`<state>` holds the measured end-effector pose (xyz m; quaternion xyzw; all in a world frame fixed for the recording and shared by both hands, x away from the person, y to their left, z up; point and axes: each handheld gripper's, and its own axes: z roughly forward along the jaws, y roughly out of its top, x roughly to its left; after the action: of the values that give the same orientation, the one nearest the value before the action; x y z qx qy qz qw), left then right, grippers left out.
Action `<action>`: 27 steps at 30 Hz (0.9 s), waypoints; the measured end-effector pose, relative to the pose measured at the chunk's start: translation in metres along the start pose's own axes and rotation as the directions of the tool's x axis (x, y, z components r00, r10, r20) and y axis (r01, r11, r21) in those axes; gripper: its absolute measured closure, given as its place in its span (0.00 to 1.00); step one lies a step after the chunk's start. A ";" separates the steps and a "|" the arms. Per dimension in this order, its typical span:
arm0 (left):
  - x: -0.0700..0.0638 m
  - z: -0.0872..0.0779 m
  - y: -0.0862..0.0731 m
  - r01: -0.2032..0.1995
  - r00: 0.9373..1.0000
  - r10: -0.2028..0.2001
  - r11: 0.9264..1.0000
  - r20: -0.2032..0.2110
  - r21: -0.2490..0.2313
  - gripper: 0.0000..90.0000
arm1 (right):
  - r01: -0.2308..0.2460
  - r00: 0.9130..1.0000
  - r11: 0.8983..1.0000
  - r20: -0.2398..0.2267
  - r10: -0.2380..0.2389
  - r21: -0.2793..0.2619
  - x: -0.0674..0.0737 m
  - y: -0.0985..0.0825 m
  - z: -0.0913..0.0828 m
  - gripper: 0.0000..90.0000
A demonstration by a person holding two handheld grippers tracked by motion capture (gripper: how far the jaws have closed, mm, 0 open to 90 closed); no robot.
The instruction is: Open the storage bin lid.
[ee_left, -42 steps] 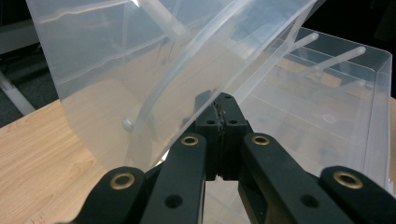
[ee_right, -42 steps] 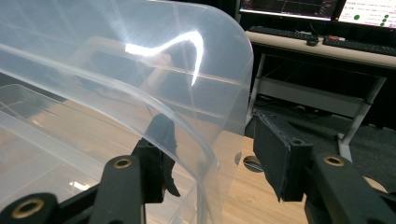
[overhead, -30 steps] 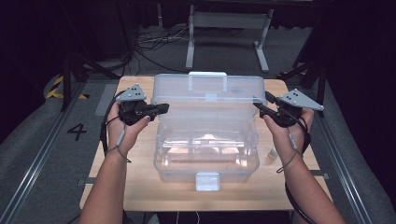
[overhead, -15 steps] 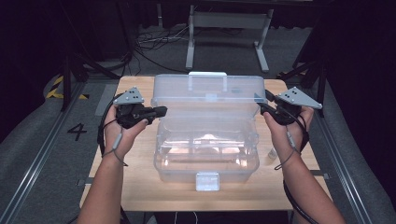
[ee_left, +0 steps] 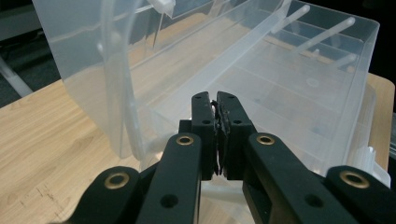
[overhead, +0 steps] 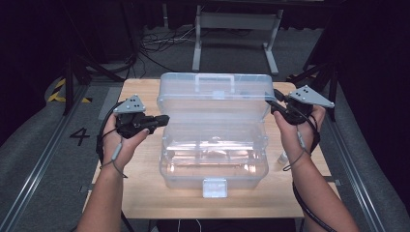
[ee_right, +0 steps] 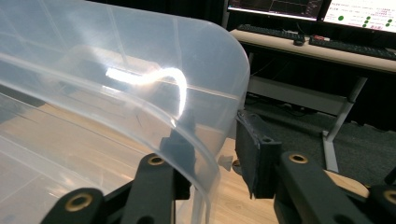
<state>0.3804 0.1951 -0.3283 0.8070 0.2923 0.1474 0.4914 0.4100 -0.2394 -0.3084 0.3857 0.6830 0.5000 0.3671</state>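
Straddling the raised lid's (ee_right: pixel 140 93) edge, the right gripper's (overhead: pixel 279 107) jaws have just been closing without clamping it. The clear plastic rectangular toolbox (overhead: pixel 212 159) is lying crosswise between both tools, latch toward the person. The left gripper (ee_left: pixel 217 135) is clenched, empty, just beside its end.

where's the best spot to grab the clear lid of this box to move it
Grip the lid by its thin side rim, coming in from the right end, one jaw inside and one outside. It stands half open, so that edge is exposed; the right gripper already straddles it there, jaws closing.
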 end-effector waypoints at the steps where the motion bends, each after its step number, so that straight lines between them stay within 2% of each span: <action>1: 0.000 -0.001 -0.001 -0.005 1.000 0.005 1.000 -0.003 0.004 0.96 | 0.000 1.000 1.000 0.000 0.000 0.002 -0.001 0.001 0.001 0.78; 7: -0.001 -0.007 -0.007 0.004 1.000 -0.003 1.000 -0.016 0.014 0.97 | -0.026 1.000 0.999 -0.010 0.026 0.019 -0.008 0.002 0.007 0.83; 17: -0.003 -0.012 -0.014 0.015 0.999 -0.014 0.999 -0.030 0.035 0.96 | -0.053 0.998 0.997 -0.042 0.055 0.047 -0.017 0.007 0.018 0.82; 27: -0.003 -0.027 -0.026 0.042 0.997 -0.039 0.998 -0.062 0.046 0.96 | -0.076 0.995 0.995 -0.063 0.080 0.064 -0.026 0.012 0.031 0.82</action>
<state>0.3553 0.2209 -0.3385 0.8073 0.3269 0.1552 0.4661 0.4508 -0.2473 -0.3015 0.4066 0.6942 0.5049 0.3128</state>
